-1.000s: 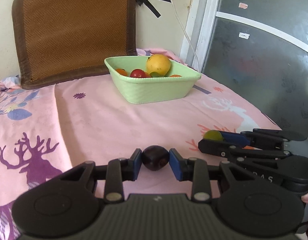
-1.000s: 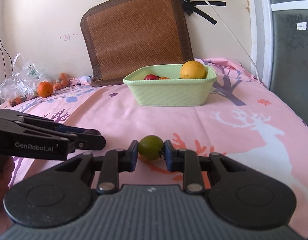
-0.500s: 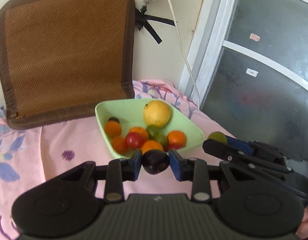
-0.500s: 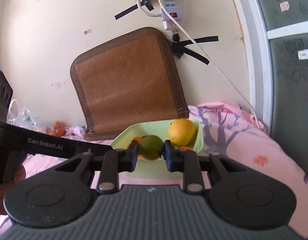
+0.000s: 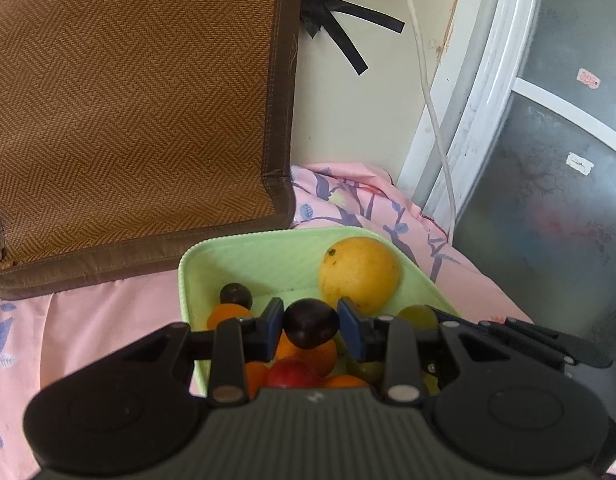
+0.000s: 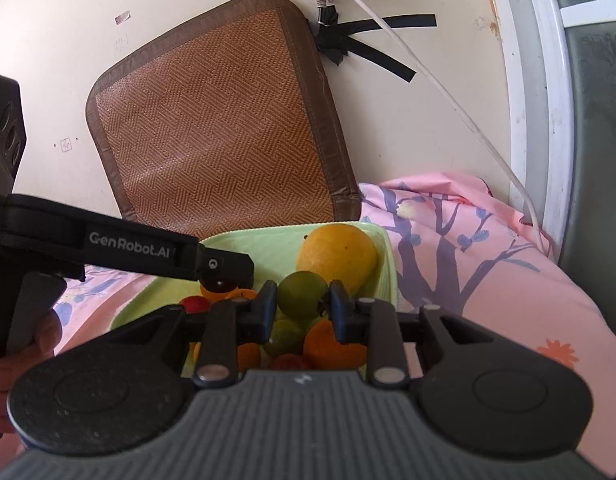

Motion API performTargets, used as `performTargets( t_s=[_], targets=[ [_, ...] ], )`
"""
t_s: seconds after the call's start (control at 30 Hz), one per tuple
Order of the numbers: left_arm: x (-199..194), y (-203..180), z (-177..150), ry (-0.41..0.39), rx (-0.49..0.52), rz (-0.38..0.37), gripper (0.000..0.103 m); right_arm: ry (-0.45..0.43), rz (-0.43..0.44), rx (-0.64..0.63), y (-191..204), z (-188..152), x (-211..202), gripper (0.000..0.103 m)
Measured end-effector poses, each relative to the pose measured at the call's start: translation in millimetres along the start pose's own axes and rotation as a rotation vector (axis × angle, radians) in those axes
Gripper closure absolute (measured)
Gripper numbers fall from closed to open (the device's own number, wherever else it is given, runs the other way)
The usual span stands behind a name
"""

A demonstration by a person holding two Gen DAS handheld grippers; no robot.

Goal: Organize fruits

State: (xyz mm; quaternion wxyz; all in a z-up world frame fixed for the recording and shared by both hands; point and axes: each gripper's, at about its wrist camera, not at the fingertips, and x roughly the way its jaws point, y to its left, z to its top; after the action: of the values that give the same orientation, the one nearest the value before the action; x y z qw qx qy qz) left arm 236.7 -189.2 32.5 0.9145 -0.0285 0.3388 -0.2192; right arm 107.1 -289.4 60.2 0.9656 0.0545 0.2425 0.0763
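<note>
Seemingly plum (image 5: 311, 329) between left tool (image 5: 311, 330) pads; over basket (image 5: 236, 256)

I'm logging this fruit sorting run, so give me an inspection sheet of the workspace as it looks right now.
Surface: pink patterned cloth, no loose fruit seen on it.
Job's things: green tray holding a large yellow fruit, oranges, red, green and dark fruits.
Clutter: nothing seen.
Grippers: left gripper shut on a dark plum above the tray; right gripper holds a green fruit, its jaws opening slightly.
Cables: white cord running from a wall power strip down behind the cloth, black tape nearby.
Surroundings: woven mat leaning on the wall, frosted glass door at right.
</note>
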Motion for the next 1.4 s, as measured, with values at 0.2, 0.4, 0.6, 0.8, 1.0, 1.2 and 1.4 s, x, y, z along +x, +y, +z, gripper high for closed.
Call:
performTargets(
  t_s=[0.2,0.4,0.6,0.8,1.0,1.2,1.4],
  targets=[
    [-2.0,-7.8,-2.1,-0.012,0.039,0.056,0.056,-0.013,0.011,-0.012,2.4,-1.7,-0.6,0.071],
    [-22.6,-16.0,-5.2,-0.056,0.085,0.125,0.055,-0.066,-0.004,0.017,1.0,-2.6,-12.2,0.071],
    [-53.6,-32.6,-13.9,-0.089,0.112,0.175,0.055,-0.077,-0.005,0.043,9.4,1.0,-27.8,0.071],
    [-82.6,-47.0,-29.5,-0.096,0.112,0.19,0.054,-0.069,-0.003,0.104,23.6,-7.0,-49.7,0.071],
    [-115.6,-37.3,-51.6,-0.111,0.102,0.208,0.053,-0.067,0.004,0.178,44.6,-19.8,-77.2,0.07],
    [-144.2,-26.2,-78.4,-0.111,0.094,0.244,0.044,-0.097,0.001,0.253,66.1,-29.3,-108.4,0.053],
    [-159.2,-12.3,-110.4,-0.109,0.053,0.262,0.022,-0.118,-0.027,0.305,80.9,-43.8,-128.3,0.048]
  ],
)
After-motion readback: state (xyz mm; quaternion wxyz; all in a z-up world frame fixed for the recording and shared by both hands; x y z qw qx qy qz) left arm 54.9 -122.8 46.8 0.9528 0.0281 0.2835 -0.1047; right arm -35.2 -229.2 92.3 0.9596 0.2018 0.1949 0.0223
